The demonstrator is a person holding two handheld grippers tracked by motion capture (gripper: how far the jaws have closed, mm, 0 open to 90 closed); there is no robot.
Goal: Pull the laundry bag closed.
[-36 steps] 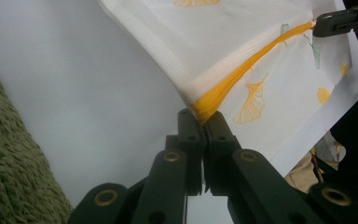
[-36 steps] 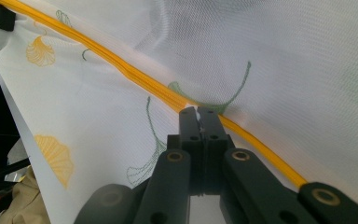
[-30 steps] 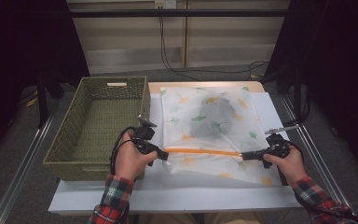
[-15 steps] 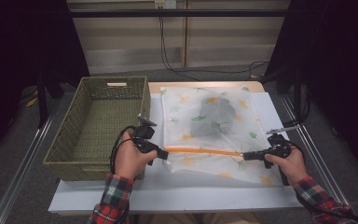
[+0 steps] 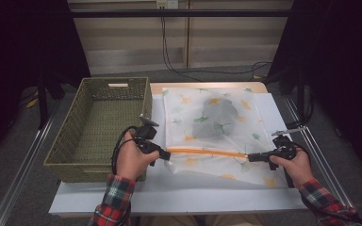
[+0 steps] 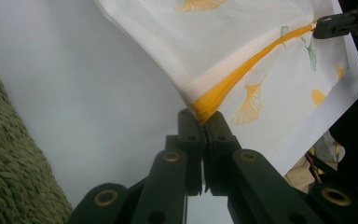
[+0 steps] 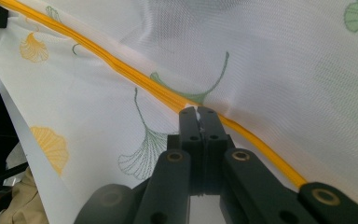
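Note:
A white mesh bag [image 5: 217, 117] printed with ginkgo leaves lies flat on the table, a dark garment [image 5: 219, 117] showing through it. An orange zipper [image 5: 202, 151] runs across its near part. My left gripper [image 5: 166, 154] is shut on the zipper's left end, and in the left gripper view the jaws [image 6: 204, 120] pinch the orange tape [image 6: 242, 74] at the bag's corner. My right gripper [image 5: 250, 157] is shut on the zipper near its right end. In the right gripper view its tips [image 7: 198, 114] clamp the orange line [image 7: 121, 70] against the mesh [image 7: 284, 70].
A green woven basket [image 5: 70, 141] stands on the left, close to my left hand. The bag rests on a white board [image 5: 179, 193] with bare room along the near edge. Metal rails run down both sides, and cables hang at the back.

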